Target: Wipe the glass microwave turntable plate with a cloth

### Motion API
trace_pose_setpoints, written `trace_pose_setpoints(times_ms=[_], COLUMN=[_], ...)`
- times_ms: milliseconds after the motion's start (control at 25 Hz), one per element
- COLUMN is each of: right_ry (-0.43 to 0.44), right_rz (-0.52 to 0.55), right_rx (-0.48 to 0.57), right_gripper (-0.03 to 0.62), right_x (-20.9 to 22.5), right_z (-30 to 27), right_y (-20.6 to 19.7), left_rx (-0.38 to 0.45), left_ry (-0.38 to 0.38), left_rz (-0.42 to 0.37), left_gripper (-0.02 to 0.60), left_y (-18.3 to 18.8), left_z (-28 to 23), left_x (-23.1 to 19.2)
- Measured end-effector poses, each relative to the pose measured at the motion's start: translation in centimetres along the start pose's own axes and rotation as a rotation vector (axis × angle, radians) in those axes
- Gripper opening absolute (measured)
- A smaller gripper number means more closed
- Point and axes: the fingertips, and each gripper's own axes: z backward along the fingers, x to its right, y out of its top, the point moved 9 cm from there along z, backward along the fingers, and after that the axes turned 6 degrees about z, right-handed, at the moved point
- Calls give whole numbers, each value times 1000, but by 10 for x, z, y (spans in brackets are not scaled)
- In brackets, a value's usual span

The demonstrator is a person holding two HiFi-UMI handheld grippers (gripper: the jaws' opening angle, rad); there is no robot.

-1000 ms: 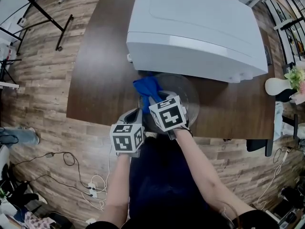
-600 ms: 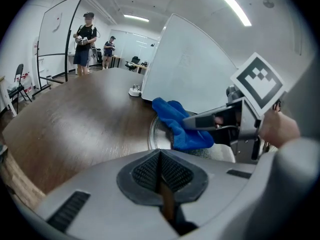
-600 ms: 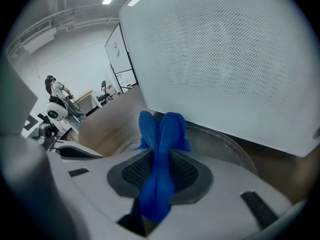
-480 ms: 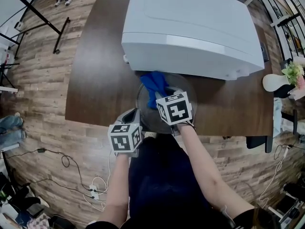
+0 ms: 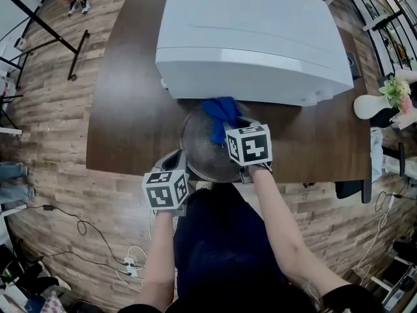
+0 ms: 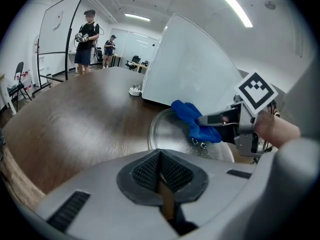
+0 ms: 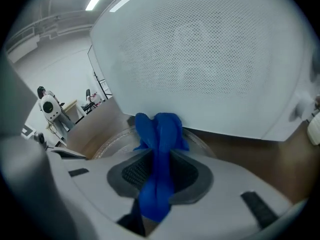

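Observation:
The round glass turntable plate lies on the brown table in front of the white microwave. My right gripper is shut on a blue cloth, which rests on the plate's far rim close to the microwave. In the right gripper view the blue cloth runs between the pads of the right gripper and bunches over the plate. My left gripper sits at the plate's near-left rim. In its own view the left gripper is shut, with plate and cloth ahead.
The microwave's front stands just beyond the cloth. The table's near edge runs under both grippers. A white vase with flowers is at the table's right end. People stand far off, and cables lie on the wooden floor.
The right gripper has carried the cloth over the plate from its far-left part to the far rim by the microwave. The left gripper has stayed at the near-left rim.

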Motion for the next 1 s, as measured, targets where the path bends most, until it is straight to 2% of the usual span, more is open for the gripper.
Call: trace_pose_setpoints(times_ms=[560, 1000], right_ry=[-112, -171], right_rz=[-83, -86], right_rx=[4, 17], right_gripper=[92, 92], right_x=[44, 46], right_z=[31, 46], right_y=[-27, -30], left_rx=[3, 8], left_ry=[3, 10], left_rz=[21, 1], left_gripper=[2, 2], left_y=[0, -1], left_z=[0, -1], left_x=[1, 3])
